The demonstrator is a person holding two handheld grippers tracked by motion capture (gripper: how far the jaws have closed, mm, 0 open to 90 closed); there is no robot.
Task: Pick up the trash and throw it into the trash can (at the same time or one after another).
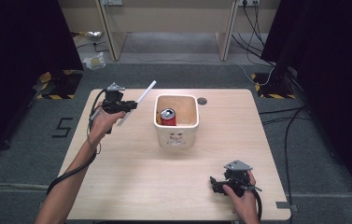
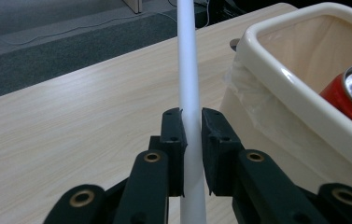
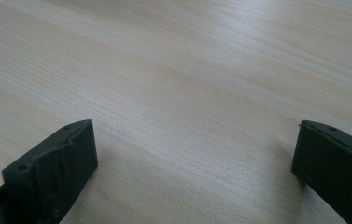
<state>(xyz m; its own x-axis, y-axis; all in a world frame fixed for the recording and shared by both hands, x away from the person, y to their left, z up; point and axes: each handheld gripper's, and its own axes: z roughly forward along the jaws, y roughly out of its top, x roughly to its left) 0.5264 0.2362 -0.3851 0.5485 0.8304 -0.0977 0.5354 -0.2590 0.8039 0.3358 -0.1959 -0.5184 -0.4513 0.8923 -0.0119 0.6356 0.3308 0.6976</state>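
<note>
The left claw (image 2: 191, 135) is pinching a white straw (image 2: 188, 84) near its lower end, just left of the bin (image 1: 176, 135) holding a can (image 1: 167, 116). Likely light and crushable, so gentle pressure suits. The right claw (image 3: 192, 158) is resting wide open, empty, on the desk (image 3: 187, 70).

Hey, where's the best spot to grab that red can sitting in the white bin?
Probably from straight above, around its upper rim. The red can stands upright inside the white bin, whose walls block any side approach. The open right claw looks free to do it.
</note>
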